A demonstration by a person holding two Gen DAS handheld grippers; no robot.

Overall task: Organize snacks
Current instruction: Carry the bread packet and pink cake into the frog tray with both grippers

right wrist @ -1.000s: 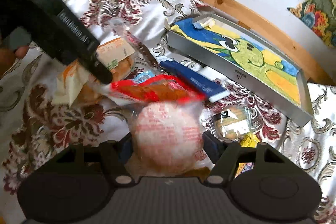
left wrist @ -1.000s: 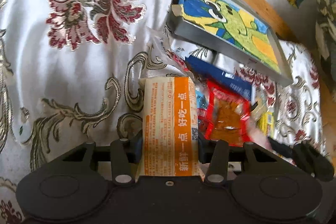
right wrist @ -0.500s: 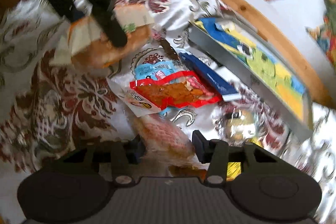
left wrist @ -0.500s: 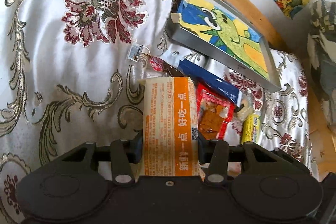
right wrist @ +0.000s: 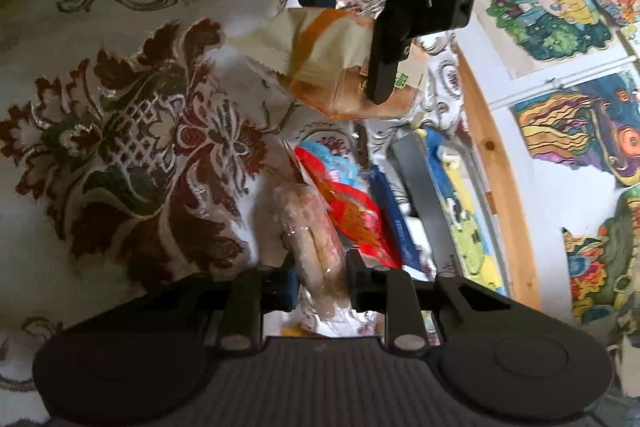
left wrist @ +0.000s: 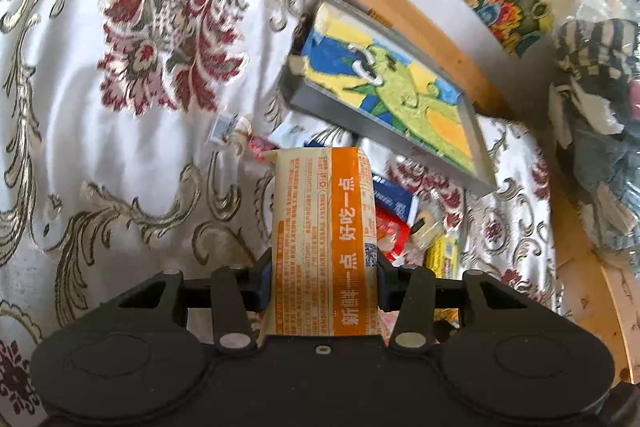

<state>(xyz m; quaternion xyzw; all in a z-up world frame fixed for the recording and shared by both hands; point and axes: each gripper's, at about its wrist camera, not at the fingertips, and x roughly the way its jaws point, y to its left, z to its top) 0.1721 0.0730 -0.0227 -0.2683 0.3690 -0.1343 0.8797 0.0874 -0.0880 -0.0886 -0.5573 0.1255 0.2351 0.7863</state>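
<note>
Silvery floral cloth (left wrist: 100, 155) covers the surface, drawings (right wrist: 548, 15) beyond. Left gripper (left wrist: 324, 279) still clamps the orange pack (left wrist: 324, 227), right gripper (right wrist: 320, 275) the bun (right wrist: 316, 239), now rolled sideways.

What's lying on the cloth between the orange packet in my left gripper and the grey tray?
In the left wrist view, past the orange packet: a blue wrapper and small loose wrappers, then patterned cloth up to the grey tray.

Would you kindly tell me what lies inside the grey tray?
The tray holds only a flat cartoon picture in blue, yellow and green; no snacks show in it. Anything beneath the picture is covered.
</note>
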